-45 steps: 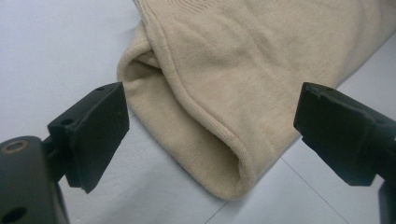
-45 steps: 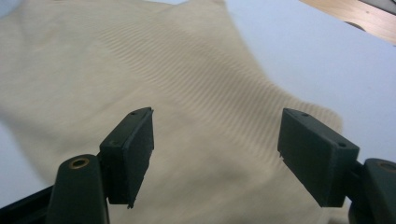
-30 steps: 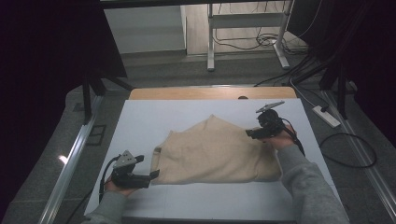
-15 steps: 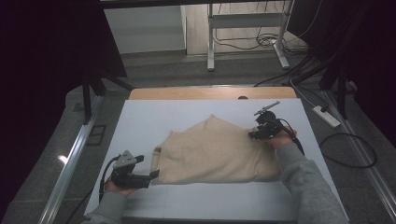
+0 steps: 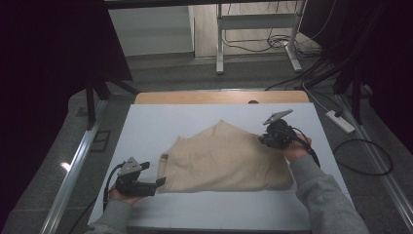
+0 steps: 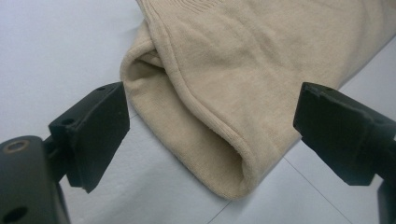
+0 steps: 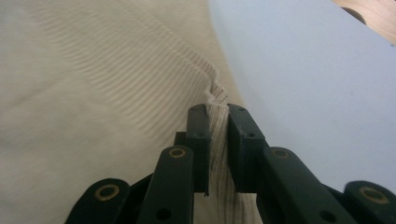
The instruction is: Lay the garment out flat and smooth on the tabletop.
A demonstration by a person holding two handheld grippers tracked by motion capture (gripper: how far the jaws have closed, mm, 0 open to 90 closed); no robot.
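One beige knit garment (image 5: 224,158) lies folded on the light surface (image 5: 195,122), roughly at its centre, with one pointed fold toward the far edge and a straight folded edge toward the person. Two hand-held grippers are at work, one at each end of the garment. The left gripper (image 5: 158,183) rests low at the near left corner of the garment; in the left gripper view its two black fingers (image 6: 93,133) stand wide apart, one on each side of a rolled, seamed corner of the garment (image 6: 224,84), and neither pad touches the cloth. The right gripper (image 5: 263,139) sits at the far right edge of the garment. In the right gripper view its two fingers (image 7: 198,144) are drawn narrow and pinch one ribbed band of the fabric (image 7: 217,140) between the pads; the jaws have just been closing, with the cloth between them. The ribbed hem runs away from the pinch across the garment's surface, and the cloth gathers into a small pucker just above the fingertips. One grey three-cornered plate (image 5: 277,116) stands on top of the right gripper, and one (image 5: 130,165) on the left. Two grey sleeves (image 5: 326,200) enter from the near edge. Beyond the light surface, one strip of bare wood (image 5: 219,97) shows along the far edge, and one white power strip (image 5: 341,122) lies on the floor to the right.
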